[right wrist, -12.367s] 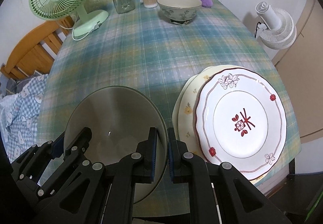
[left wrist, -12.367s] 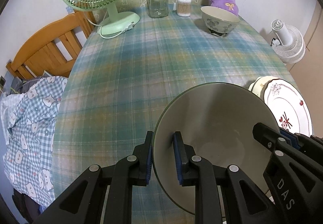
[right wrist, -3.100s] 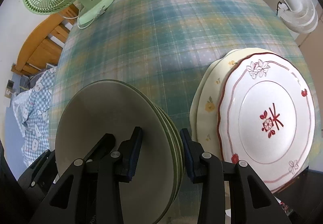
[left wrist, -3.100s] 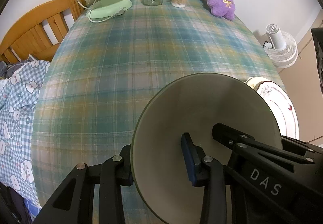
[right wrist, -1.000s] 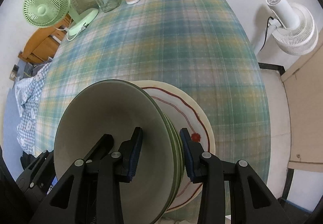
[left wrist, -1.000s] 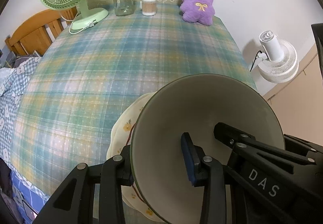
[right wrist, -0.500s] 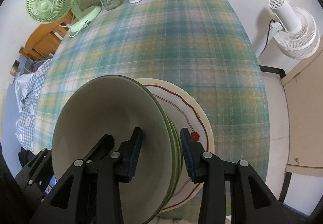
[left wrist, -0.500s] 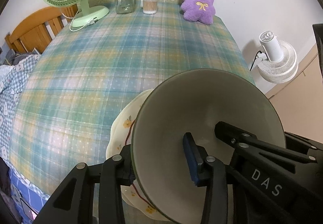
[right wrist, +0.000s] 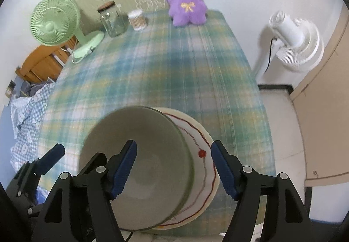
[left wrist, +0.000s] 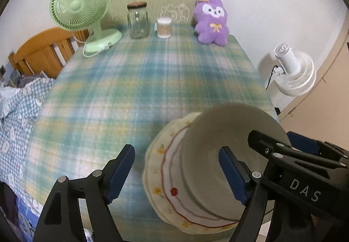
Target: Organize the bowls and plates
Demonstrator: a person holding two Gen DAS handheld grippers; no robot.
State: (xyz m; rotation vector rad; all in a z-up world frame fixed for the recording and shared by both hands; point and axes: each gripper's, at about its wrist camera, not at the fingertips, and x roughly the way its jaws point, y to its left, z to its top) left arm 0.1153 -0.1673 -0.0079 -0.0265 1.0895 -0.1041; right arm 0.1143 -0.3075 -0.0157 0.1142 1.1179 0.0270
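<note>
A stack of grey-green bowls (left wrist: 209, 133) rests on a white plate with a red line (left wrist: 174, 167), which lies on a cream plate with yellow flowers (left wrist: 152, 167) near the table's front right corner. My left gripper (left wrist: 175, 174) hangs above the bowls' left rim, its jaws opening. One pad is inside the bowl and the other is out over the tablecloth; neither presses on the rim. My right gripper (right wrist: 173, 169) straddles the right rim of the bowls (right wrist: 135, 137), jaws also opening, with its outer pad over the red-lined plate (right wrist: 200, 139).
A plaid cloth (left wrist: 152, 80) covers the table. At its far edge stand a green fan (left wrist: 80, 2), a glass jar (left wrist: 137, 21), a cotton swab tub (left wrist: 164, 28) and a purple plush (left wrist: 211, 21). A white floor fan (left wrist: 292, 71) is right, a wooden headboard (left wrist: 43, 50) left.
Both grippers have let go of the bowls' rim, their jaws spreading wide, and have lifted away. The bowls stay on the plates.
</note>
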